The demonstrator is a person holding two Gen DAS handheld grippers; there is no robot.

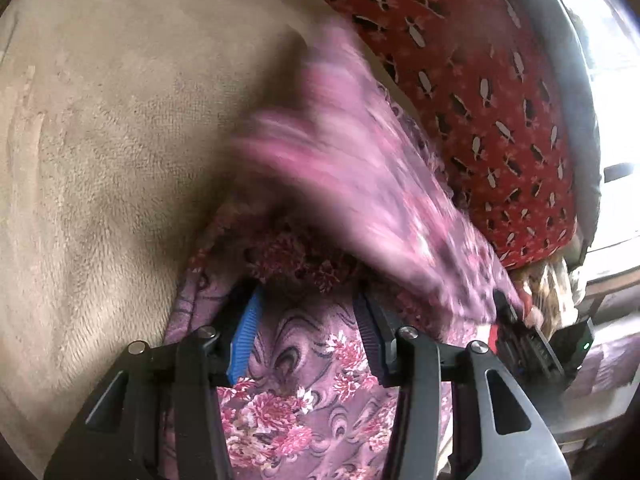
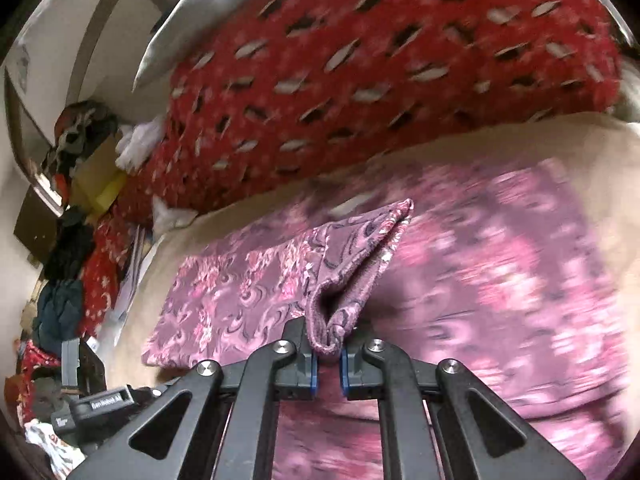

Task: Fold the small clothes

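Note:
A purple garment with pink flowers (image 1: pixel 304 392) lies on a beige fleece blanket (image 1: pixel 100 152). My left gripper (image 1: pixel 308 332) is open, its jaws wide apart just above the cloth, with nothing between them. A raised part of the garment (image 1: pixel 340 152) sweeps across in blur above it. My right gripper (image 2: pixel 329 354) is shut on a bunched fold of the same garment (image 2: pixel 352 264) and holds it lifted above the rest of the cloth (image 2: pixel 224 296). The right gripper also shows in the left wrist view (image 1: pixel 520 320), at the cloth's right edge.
A red patterned cushion (image 2: pixel 360 60) lies along the far side of the blanket (image 2: pixel 280 196). Heaps of clothes (image 2: pixel 68 248) are piled at the left in the right wrist view. A bright window (image 1: pixel 616 120) is at the right in the left wrist view.

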